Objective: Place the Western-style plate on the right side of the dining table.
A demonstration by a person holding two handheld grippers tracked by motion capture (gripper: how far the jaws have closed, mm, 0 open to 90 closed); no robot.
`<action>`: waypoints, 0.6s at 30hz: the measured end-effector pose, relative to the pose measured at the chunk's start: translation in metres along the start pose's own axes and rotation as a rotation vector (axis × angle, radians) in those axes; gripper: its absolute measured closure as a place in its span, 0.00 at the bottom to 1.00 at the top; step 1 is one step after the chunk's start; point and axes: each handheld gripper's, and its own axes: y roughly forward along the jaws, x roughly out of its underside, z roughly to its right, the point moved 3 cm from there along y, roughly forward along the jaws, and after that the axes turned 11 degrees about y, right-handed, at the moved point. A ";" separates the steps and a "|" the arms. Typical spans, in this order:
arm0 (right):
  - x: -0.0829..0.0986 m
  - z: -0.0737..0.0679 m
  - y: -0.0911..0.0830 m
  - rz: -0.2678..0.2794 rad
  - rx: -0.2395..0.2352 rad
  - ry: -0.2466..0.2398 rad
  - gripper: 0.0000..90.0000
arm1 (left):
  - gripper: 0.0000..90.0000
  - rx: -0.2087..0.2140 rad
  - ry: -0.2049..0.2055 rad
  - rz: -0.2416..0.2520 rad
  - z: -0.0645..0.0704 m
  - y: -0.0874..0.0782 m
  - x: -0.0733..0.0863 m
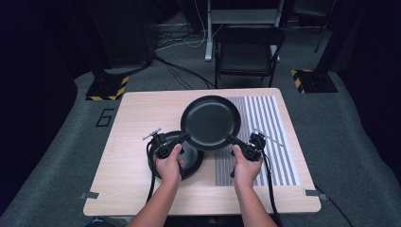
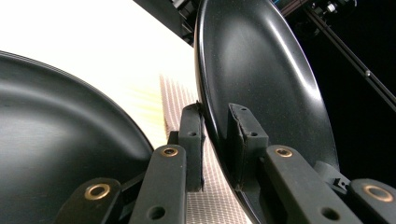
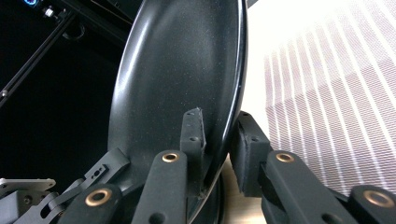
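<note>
A large black plate (image 1: 211, 122) is held above the wooden table (image 1: 137, 118) by both grippers. My left gripper (image 1: 186, 137) is shut on its near-left rim, and my right gripper (image 1: 230, 138) is shut on its near-right rim. In the left gripper view the plate (image 2: 261, 79) stands edge-on, with its rim pinched by the left gripper (image 2: 215, 116). The right gripper view shows the plate (image 3: 177, 70) clamped the same way by the right gripper (image 3: 219, 123). A second black plate (image 1: 191, 158) lies flat on the table under my left hand, and it also appears as the dark plate (image 2: 56, 140) low in the left gripper view.
A striped mat (image 1: 265, 123) covers the right part of the table, partly under the held plate. Behind the table stands a black folding chair (image 1: 248, 52). Stand bases with yellow-black tape (image 1: 106, 87) (image 1: 314, 80) and cables lie on the grey floor.
</note>
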 end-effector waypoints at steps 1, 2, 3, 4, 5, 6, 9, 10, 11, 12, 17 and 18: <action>-0.001 0.001 -0.001 0.004 0.004 0.004 0.85 | 0.85 0.005 0.001 -0.005 0.001 0.002 0.001; -0.003 0.002 -0.003 0.009 0.007 0.004 0.85 | 0.85 0.008 0.003 -0.006 0.002 0.003 0.001; -0.004 0.003 -0.005 0.009 0.006 0.007 0.85 | 0.85 0.013 0.003 -0.013 0.004 0.005 0.002; -0.005 0.005 -0.006 0.014 0.008 0.005 0.85 | 0.85 0.016 -0.001 -0.012 0.005 0.007 0.003; -0.006 0.006 -0.007 0.016 0.009 0.004 0.85 | 0.85 0.018 0.001 -0.017 0.007 0.009 0.004; -0.007 0.007 -0.009 0.018 0.013 0.014 0.85 | 0.85 0.021 -0.001 -0.020 0.008 0.010 0.005; -0.010 0.011 -0.013 0.028 0.019 0.010 0.85 | 0.85 0.030 0.004 -0.025 0.011 0.016 0.007; -0.011 0.013 -0.015 0.030 0.021 0.013 0.85 | 0.85 0.027 0.004 -0.026 0.013 0.019 0.008; -0.012 0.015 -0.016 0.033 0.025 0.014 0.85 | 0.85 0.031 0.002 -0.029 0.014 0.020 0.009; -0.013 0.016 -0.017 0.037 0.026 0.013 0.84 | 0.85 0.035 0.003 -0.034 0.015 0.022 0.010; -0.017 0.023 -0.023 0.043 0.037 0.020 0.84 | 0.85 0.036 0.011 -0.049 0.020 0.029 0.013; -0.018 0.024 -0.024 0.043 0.039 0.023 0.84 | 0.85 0.041 0.009 -0.047 0.021 0.031 0.014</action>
